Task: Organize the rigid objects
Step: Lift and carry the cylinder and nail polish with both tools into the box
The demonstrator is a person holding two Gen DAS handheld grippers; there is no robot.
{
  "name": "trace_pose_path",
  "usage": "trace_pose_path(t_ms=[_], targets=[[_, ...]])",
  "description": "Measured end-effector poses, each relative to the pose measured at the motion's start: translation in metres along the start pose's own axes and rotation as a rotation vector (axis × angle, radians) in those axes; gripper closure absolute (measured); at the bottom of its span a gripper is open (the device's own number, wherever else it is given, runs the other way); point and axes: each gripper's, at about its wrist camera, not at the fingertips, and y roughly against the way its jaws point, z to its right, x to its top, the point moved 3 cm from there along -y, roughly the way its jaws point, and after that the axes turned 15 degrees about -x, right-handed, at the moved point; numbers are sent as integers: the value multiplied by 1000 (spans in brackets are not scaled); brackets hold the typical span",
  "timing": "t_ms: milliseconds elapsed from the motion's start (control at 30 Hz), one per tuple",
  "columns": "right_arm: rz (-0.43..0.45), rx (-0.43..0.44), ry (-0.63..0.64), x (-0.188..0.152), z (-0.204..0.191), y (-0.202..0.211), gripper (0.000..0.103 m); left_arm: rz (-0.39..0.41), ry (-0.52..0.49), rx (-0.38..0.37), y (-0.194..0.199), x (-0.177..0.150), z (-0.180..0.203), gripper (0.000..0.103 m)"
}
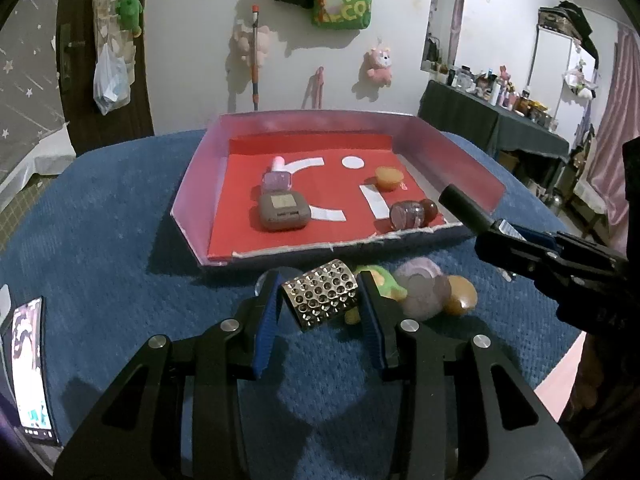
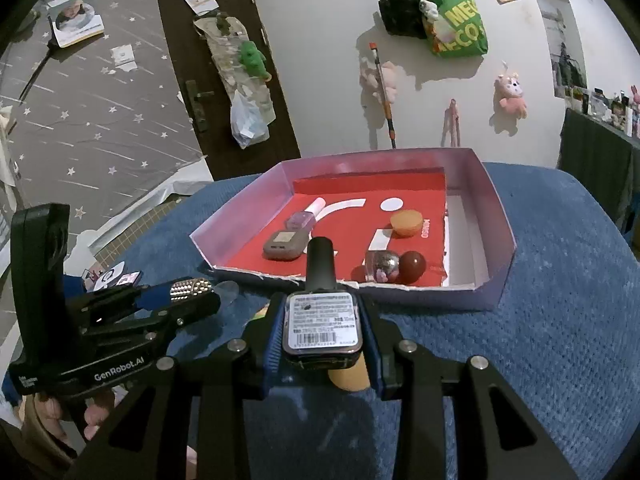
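My left tongs are clenched on a studded silver cuff, its rows of metal studs catching the light, held just above the blue surface in front of the tray. My right tongs grip a small bottle with a black cap — its base faces me, carrying a white sticker with fine print and a barcode, too small to read. The side of my left tool reads "GenRobot.AI" in the right wrist view. Inside the tray, on its red liner with white shapes, lie a brown case, a pink-capped bottle, an orange lid and a dark round jar. A green bag on the wall shows "ME" and "CO" — the rest is cut off. Loose pieces sit on the surface beside the cuff.
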Motion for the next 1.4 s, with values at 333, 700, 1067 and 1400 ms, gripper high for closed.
trace_pose_path(t_ms=[333, 700, 1067, 1400], targets=[[11, 8, 13, 15, 0, -5, 66, 2, -10, 7, -4, 14, -4, 67], [-1, 25, 26, 34, 1, -21, 66, -20, -6, 2, -14, 33, -11, 67], [-68, 32, 42, 45, 1, -49, 66, -81, 25, -12, -40, 44, -29, 67], [-162, 34, 81, 41, -3, -78, 66, -147, 71, -40, -64, 43, -43, 67]])
